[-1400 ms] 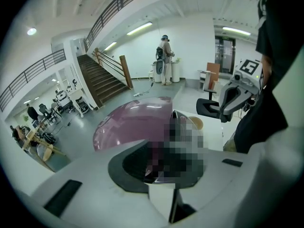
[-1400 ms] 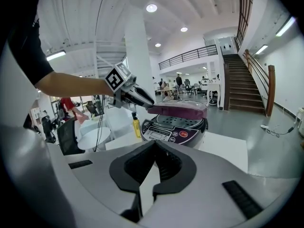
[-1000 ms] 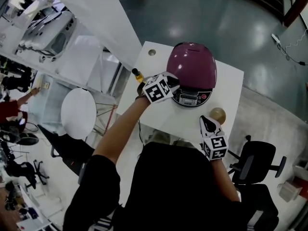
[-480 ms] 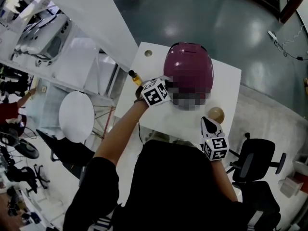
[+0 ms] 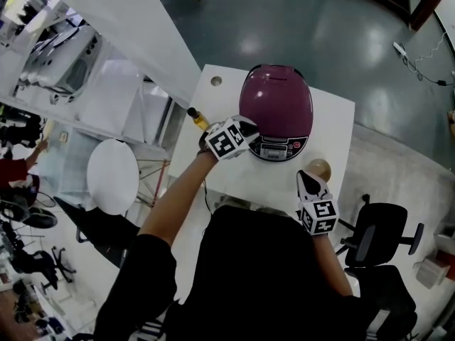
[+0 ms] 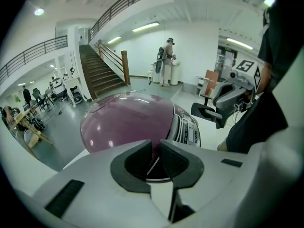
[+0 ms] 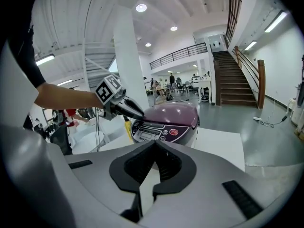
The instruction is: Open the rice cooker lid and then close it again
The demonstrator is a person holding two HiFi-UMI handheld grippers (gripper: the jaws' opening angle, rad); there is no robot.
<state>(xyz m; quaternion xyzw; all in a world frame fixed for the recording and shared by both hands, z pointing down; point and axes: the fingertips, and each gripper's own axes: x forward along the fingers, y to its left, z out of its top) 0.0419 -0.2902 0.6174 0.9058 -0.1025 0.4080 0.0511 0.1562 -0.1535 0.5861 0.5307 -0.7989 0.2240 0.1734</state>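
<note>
Hall was evenly bright, lit from overhead by strip lamps and a round ceiling lamp. The glossy floor carried soft, pale glare patches. The cooker lid showed small white highlights. The white surface read nearly blown out, with only faint shadows on it. Head view was sharp at centre and bent toward the edges. Left gripper view and right gripper view were strongly barrel-distorted, with black corners and curved stair rails. Their near foreground was slightly soft.
</note>
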